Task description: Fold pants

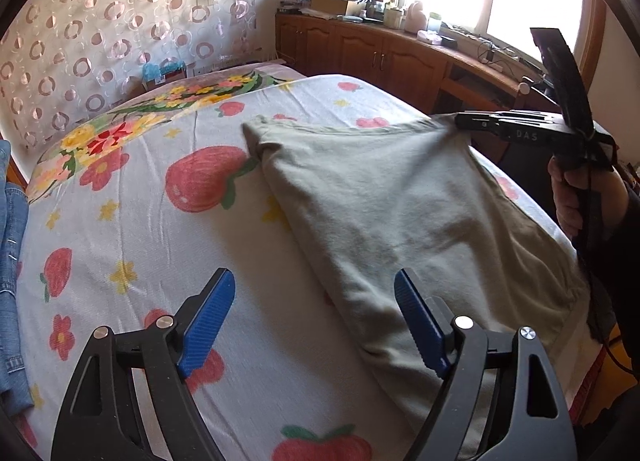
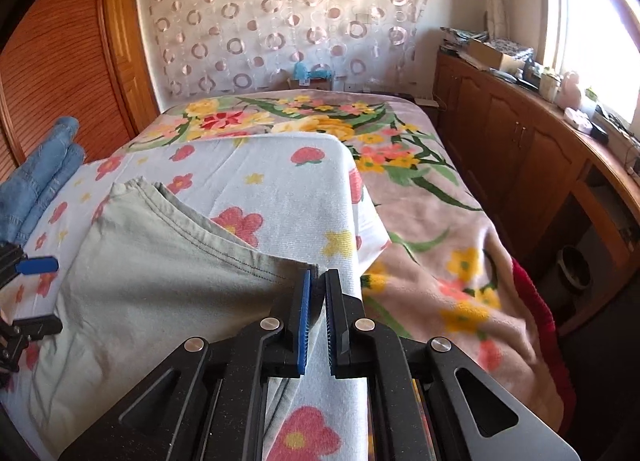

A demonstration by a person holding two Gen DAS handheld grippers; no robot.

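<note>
Pale grey-green pants [image 1: 380, 201] lie folded on a strawberry-print towel [image 1: 132, 229] spread over the bed. My left gripper [image 1: 313, 277] hangs open just above the pants' near left edge, its blue pads [image 1: 208, 321] wide apart and holding nothing. At the far right corner, my right gripper [image 1: 458, 120] is shut on the pants, and the cloth rises in a pulled ridge toward its tips. In the right wrist view the right gripper [image 2: 318, 281] pinches the stitched hem corner of the pants [image 2: 160, 281], with the left gripper [image 2: 38, 295] at the left edge.
Folded blue jeans [image 2: 44, 169] lie at the bed's left side. A floral blanket [image 2: 440, 241] hangs over the right side below the towel. Wooden cabinets [image 1: 360, 49] with clutter run under the window. A person's hand [image 1: 568, 201] holds the right gripper's handle.
</note>
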